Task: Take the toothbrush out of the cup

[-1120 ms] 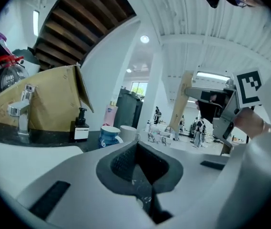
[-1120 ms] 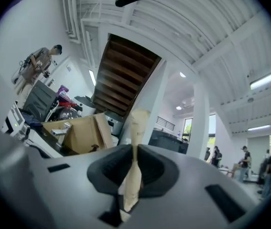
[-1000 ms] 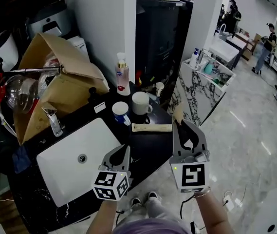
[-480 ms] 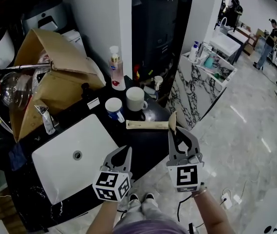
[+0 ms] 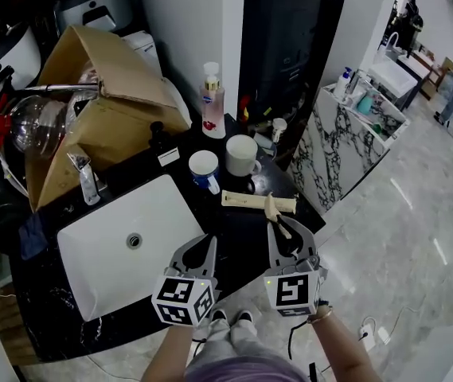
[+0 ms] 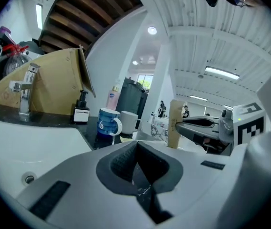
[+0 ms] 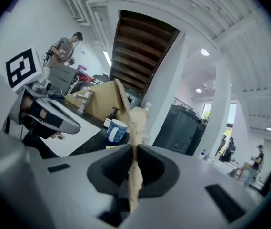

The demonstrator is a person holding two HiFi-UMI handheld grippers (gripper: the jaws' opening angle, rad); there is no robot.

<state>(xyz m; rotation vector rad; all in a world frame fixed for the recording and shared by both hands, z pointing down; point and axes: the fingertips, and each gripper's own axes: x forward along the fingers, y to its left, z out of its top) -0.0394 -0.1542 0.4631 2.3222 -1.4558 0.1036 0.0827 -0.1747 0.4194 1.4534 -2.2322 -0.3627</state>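
Observation:
My right gripper is shut on a flat beige strip, which looks like a toothbrush in a paper sleeve. In the right gripper view the strip stands upright between the pads of that gripper. It hangs just over the black counter, close to a second beige packet that lies flat. Behind the packet stand a blue-and-white cup and a white mug. My left gripper is shut and empty, near the sink's front right corner. The cups' insides are hidden.
A white sink basin with a chrome tap fills the counter's left. An open cardboard box, a pump bottle and a small black bottle stand at the back. A marble counter lies to the right, across the floor.
Both grippers have sunk toward the counter. The right one came down further with the beige strip and now sits close to the packet that lies flat.

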